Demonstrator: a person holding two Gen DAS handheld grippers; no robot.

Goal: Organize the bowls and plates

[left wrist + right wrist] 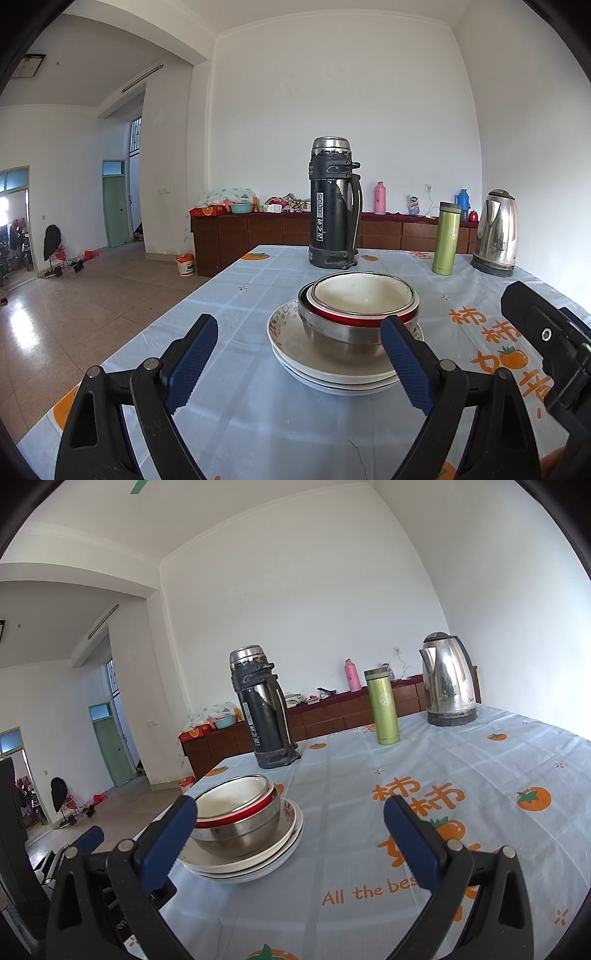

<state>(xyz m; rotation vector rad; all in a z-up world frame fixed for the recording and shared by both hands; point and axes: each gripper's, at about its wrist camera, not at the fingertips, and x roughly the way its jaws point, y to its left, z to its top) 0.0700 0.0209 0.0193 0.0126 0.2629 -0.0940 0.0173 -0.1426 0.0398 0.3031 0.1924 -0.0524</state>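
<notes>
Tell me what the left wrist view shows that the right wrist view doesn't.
Only the left wrist view shows the blue flask on the far counter and the white bucket on the floor. Only the right wrist view shows the words "All the bes" printed on the tablecloth. Both show the nested bowls on stacked plates, the black thermos, green bottle and kettle.

On the bench [258, 424], nested bowls [360, 310] sit in stacked plates [332, 369]. Behind the stack stands a large flask [334, 203]; right of it a slim tumbler [446, 238], then a kettle [496, 232] farther right, all well apart from the plates
</notes>
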